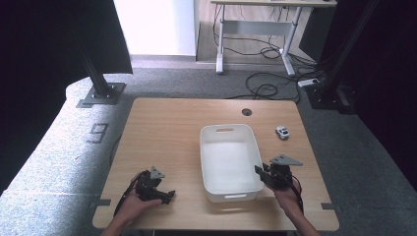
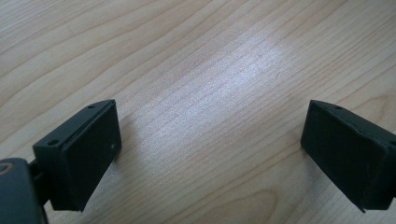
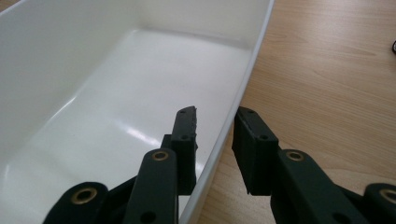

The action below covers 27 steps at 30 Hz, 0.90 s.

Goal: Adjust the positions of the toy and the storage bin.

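One white bin (image 1: 229,162), one toy car (image 1: 282,132), two claws.

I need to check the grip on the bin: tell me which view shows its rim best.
The right gripper view: the white bin's rim runs close up between the right hand-held gripper's jaws, one inside, one outside. The high view shows the whole bin, small. The left gripper view shows bare table.
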Tool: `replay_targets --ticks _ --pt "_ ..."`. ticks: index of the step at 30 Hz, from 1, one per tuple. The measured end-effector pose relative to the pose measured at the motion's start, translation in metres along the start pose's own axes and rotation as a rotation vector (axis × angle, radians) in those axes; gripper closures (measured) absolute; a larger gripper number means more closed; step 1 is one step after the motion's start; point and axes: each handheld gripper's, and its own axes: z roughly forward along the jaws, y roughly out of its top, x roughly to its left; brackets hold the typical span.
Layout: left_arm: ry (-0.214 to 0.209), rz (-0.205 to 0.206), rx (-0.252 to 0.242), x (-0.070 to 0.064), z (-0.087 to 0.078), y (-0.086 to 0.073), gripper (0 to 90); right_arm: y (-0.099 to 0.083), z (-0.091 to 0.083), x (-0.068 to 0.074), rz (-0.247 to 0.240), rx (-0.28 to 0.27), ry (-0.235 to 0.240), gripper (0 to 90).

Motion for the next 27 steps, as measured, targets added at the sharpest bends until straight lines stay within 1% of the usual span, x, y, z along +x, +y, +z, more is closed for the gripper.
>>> replay_targets --ticks 10,14,16,27 --pt "0.0 0.001 0.0 0.0 -0.0001 0.0 5.2 0.0007 0.0015 0.0016 0.002 -0.004 -0.018 73.1" --pt "0.0 0.001 0.001 -0.0001 -0.0002 0.0 5.2 0.0012 0.0018 0.0015 0.007 -0.007 -0.03 75.4" --pt "0.0 0.001 0.002 -0.0001 -0.0002 0.0 5.2 0.0025 0.0032 -0.0002 0.027 -0.008 -0.023 76.1" --pt "-0.001 0.001 0.001 0.0 -0.0001 0.0 5.1 0.0071 0.0082 -0.0036 0.051 -0.007 -0.007 77.1"
